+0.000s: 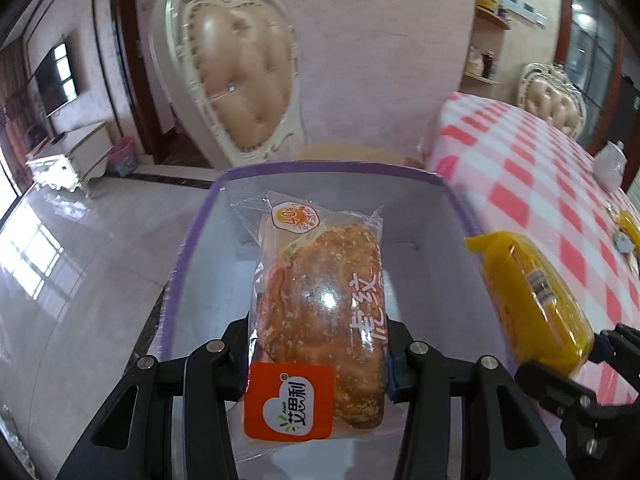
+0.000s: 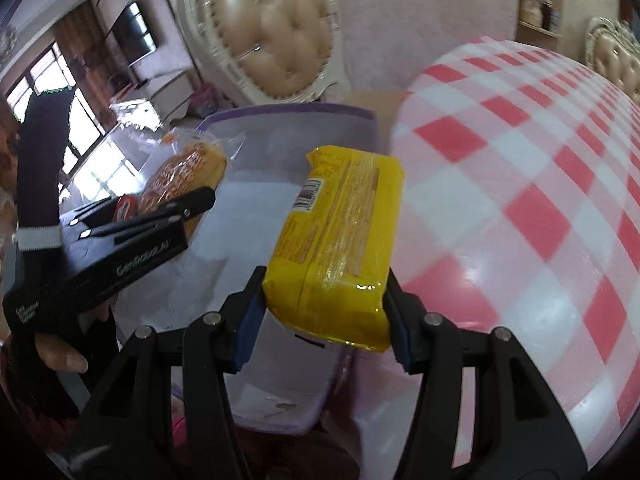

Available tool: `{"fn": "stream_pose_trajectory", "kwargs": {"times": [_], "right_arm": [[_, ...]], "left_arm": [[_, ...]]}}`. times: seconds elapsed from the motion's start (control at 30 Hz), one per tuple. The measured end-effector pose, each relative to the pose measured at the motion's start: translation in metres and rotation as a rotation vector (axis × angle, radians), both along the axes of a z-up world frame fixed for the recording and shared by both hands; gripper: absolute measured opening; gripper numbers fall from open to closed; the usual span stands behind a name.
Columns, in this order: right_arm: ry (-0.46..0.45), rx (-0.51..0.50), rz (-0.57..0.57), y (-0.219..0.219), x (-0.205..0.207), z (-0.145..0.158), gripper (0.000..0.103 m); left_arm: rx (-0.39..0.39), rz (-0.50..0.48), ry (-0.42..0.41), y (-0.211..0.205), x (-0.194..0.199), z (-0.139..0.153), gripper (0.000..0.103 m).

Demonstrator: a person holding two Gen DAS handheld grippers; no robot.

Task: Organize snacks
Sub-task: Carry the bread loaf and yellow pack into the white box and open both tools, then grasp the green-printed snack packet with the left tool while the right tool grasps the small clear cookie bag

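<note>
A: What did the left tongs point(image 1: 318, 354) hold?

B: A clear bread pack point(image 1: 320, 304) with an orange label, clamped at both sides between the blue pads point(image 1: 394, 376). It hung over the open box point(image 1: 188, 248), the white one with the purple rim.

A: And the right tongs point(image 2: 322, 330)?

B: Closed on a yellow pack point(image 2: 340, 248), barcode side up. That pack sat over the box's right edge, next to the bench point(image 2: 520, 208) with its pink and white check cloth.

A: Were the two packs touching?

B: No, they were apart. In the right view the bread was off to the left, with a hand point(image 2: 60, 354) on the left tongs' grip.

A: Anything behind the box?

B: A tufted chair point(image 1: 236, 80) against the pink wall.
</note>
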State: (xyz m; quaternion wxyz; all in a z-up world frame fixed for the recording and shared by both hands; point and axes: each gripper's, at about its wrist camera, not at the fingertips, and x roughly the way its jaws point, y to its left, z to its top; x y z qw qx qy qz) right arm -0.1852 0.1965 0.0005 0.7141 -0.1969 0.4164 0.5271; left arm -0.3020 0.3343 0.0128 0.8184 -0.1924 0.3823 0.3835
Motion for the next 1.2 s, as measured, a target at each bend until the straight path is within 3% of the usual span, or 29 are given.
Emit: {"fn": "stream_pose_trajectory", "kwargs": {"times": [0.2, 0.27, 0.37, 0.57, 0.87, 1.1, 1.2], "right_arm": [[0.031, 0.011, 0.111, 0.008, -0.019, -0.004, 0.063], [0.024, 0.028, 0.137, 0.009, -0.022, -0.002, 0.07], [-0.023, 0.047, 0.114, 0.003, -0.021, 0.005, 0.074], [0.012, 0.121, -0.035, -0.043, 0.022, 0.022, 0.074], [0.015, 0.234, -0.333, -0.166, 0.092, 0.047, 0.083], [-0.083, 0.179, -0.661, -0.287, 0.144, 0.048, 0.084], [-0.087, 0.173, -0.8, -0.34, 0.165, 0.046, 0.084]], "left_arm": [[0.006, 0.068, 0.001, 0.012, -0.011, 0.0, 0.053], [0.017, 0.097, -0.004, 0.015, -0.014, 0.003, 0.072], [0.061, 0.114, -0.011, 0.012, -0.015, 0.012, 0.078], [0.103, 0.038, -0.037, -0.008, 0.01, 0.03, 0.083], [0.098, -0.225, -0.08, -0.088, 0.101, 0.048, 0.084], [-0.07, -0.539, -0.096, -0.183, 0.19, 0.043, 0.085], [-0.092, -0.674, -0.091, -0.232, 0.228, 0.038, 0.085]]}}
